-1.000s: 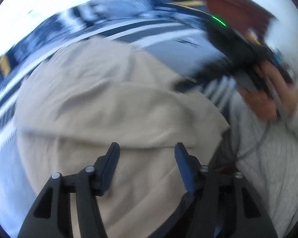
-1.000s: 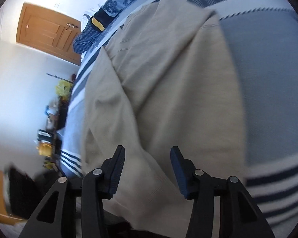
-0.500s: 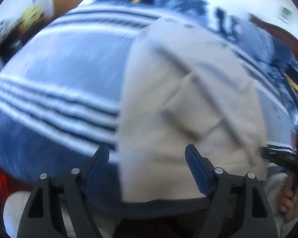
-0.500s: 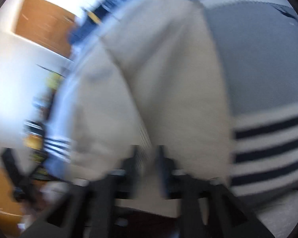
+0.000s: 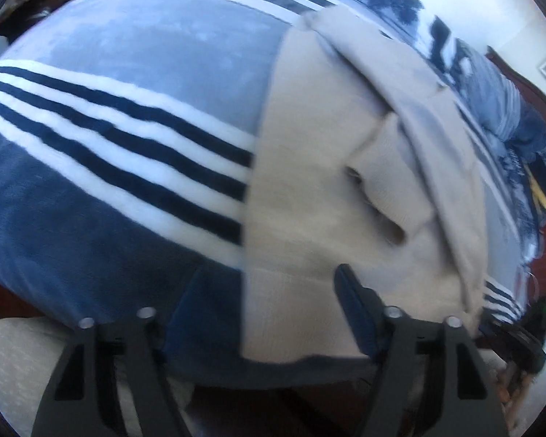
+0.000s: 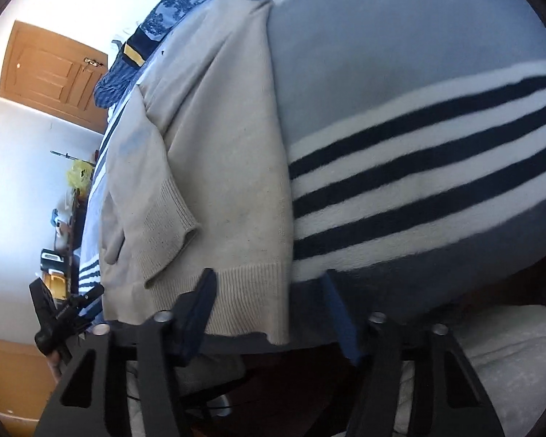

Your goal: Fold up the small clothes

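Note:
A beige knit sweater (image 5: 309, 189) lies flat on the striped blanket, sleeves folded in over the body, ribbed hem toward me. It also shows in the right wrist view (image 6: 229, 189), with a ribbed cuff lying on the body. My left gripper (image 5: 269, 302) is open and empty, its jaws straddling the sweater's near left hem corner. My right gripper (image 6: 269, 302) is open and empty, its jaws straddling the near right hem corner. The left gripper (image 6: 60, 317) shows small at the left edge of the right wrist view.
The blue, white and navy striped blanket (image 5: 109, 116) covers the bed (image 6: 436, 138). Dark blue patterned bedding (image 6: 142, 36) is piled at the far end. A wooden door (image 6: 51, 73) and cluttered furniture (image 6: 58, 233) stand beyond the bed.
Both grippers drew back to the sweater's near hem, one at each corner. The right gripper, nearly closed half a second ago, has opened wide. The left view swung from the right hand to the blanket.

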`<act>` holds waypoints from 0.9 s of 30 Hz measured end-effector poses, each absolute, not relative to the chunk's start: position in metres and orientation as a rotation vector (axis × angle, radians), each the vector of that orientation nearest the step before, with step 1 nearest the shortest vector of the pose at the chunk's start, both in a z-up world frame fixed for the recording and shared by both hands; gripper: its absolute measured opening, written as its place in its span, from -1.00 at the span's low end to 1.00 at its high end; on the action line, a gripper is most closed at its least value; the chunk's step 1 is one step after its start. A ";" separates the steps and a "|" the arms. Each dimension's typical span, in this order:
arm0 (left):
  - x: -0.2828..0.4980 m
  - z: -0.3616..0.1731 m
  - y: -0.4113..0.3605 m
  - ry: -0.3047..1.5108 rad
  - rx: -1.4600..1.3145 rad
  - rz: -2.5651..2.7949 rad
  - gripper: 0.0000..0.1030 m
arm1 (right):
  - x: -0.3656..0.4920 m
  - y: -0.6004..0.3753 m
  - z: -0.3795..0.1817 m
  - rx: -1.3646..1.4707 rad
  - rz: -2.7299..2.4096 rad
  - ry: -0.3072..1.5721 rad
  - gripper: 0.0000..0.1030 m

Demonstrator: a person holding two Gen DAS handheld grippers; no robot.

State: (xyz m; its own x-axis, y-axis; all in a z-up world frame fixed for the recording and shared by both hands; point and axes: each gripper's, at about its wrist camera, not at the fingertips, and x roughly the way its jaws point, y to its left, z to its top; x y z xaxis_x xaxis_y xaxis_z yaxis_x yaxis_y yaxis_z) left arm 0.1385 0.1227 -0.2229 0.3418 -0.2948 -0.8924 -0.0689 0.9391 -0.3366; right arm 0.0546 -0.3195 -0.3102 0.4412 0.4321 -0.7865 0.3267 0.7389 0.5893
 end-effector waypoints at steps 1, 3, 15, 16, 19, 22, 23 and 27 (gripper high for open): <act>0.137 -0.224 0.121 1.228 -0.339 -0.157 0.21 | 0.056 -0.319 -0.312 0.788 0.079 1.148 -0.49; 0.135 -0.228 0.118 1.241 -0.316 -0.138 0.13 | 0.058 -0.312 -0.313 0.777 0.073 1.161 -0.85; 0.127 -0.212 0.110 1.219 -0.363 -0.131 -0.80 | 0.054 -0.313 -0.316 0.763 0.060 1.174 -0.92; 0.122 -0.203 0.114 1.210 -0.403 -0.157 -0.80 | 0.050 -0.317 -0.310 0.764 0.050 1.158 -0.93; 0.107 -0.173 0.120 1.169 -0.484 -0.211 -0.82 | 0.029 -0.339 -0.283 0.833 0.038 1.058 -0.94; 0.085 -0.149 0.113 1.153 -0.466 -0.255 -0.83 | 0.005 -0.359 -0.257 0.878 0.026 0.975 -0.95; 0.081 -0.148 0.110 1.156 -0.440 -0.256 -0.83 | -0.002 -0.362 -0.250 0.877 0.025 0.959 -0.95; 0.079 -0.184 0.092 1.239 -0.329 -0.186 -0.84 | -0.013 -0.364 -0.242 0.818 -0.009 0.989 -0.96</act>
State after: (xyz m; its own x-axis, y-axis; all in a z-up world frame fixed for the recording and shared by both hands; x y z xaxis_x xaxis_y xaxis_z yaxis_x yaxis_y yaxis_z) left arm 0.0789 0.0920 -0.1844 0.3188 -0.3147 -0.8941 -0.0388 0.9381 -0.3441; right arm -0.0132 -0.3641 -0.2424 0.5744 0.3455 -0.7421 0.3582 0.7091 0.6074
